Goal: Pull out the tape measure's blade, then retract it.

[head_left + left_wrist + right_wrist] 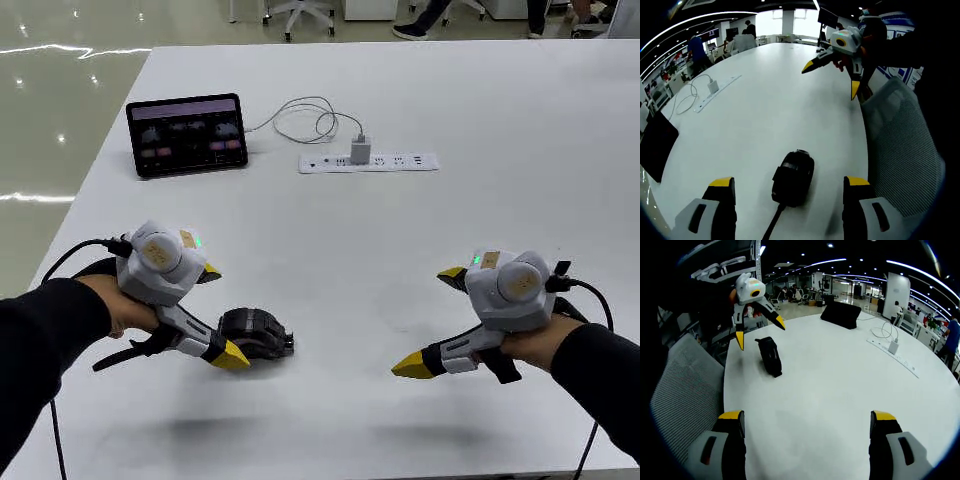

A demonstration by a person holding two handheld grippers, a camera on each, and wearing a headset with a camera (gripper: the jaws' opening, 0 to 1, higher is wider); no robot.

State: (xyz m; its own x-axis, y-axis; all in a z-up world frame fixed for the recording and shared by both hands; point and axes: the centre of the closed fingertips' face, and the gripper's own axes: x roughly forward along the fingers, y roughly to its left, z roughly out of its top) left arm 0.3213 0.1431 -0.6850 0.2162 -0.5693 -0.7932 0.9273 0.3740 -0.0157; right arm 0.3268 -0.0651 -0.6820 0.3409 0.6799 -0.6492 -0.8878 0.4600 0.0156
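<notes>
Left gripper view: the tape [792, 177] lies on the table [765, 100] between the spread jaws of the left gripper [788, 182] — untouched. The right gripper [430, 320], spread too, holds nothing. An off-centre squeeze could skid the tape away.

Black sleeves [50, 320]; the left claw [222, 313] and right claw [431, 320] are white-bodied, yellow-tipped, black-cabled.

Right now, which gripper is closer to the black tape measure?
The left gripper: the tape measure lies just in front of its open jaws. The right gripper is apart, farther along the table.
</notes>
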